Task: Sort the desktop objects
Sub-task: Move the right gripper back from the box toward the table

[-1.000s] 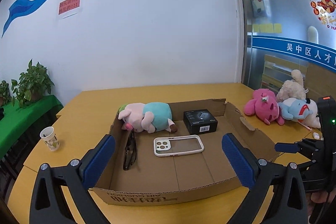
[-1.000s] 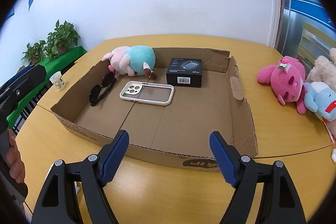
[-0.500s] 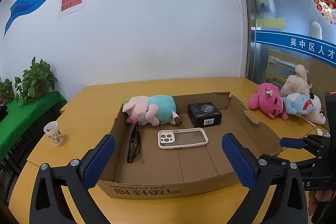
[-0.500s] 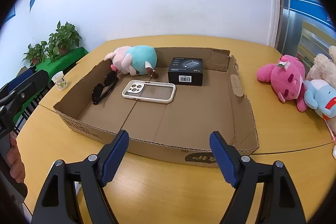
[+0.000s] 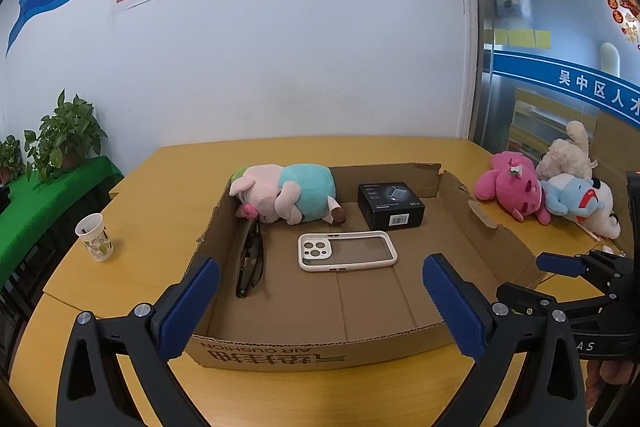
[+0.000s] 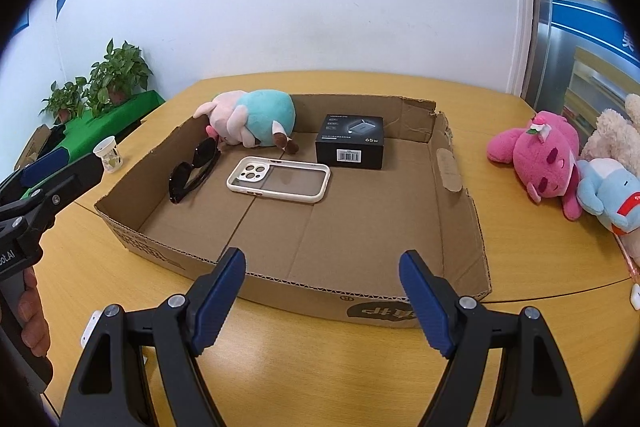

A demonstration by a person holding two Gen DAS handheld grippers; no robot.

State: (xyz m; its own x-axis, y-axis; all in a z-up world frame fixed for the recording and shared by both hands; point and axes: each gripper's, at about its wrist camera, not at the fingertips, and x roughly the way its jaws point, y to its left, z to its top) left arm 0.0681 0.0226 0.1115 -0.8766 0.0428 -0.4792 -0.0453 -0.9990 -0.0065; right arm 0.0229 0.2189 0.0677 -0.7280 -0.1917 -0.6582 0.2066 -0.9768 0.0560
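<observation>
Now both the left gripper (image 5: 320, 301) and right gripper (image 6: 322, 293) wide apart (nothing held) before the cardboard tray (image 6: 460, 203).

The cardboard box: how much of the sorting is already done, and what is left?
Done: the cardboard box holds a pig plush, sunglasses, a phone case and a black charger box.
In hand: nothing; the left gripper and right gripper are both open and empty.
Left: the pink plush, blue plush and beige plush lie outside on the table, as does the paper cup.
</observation>
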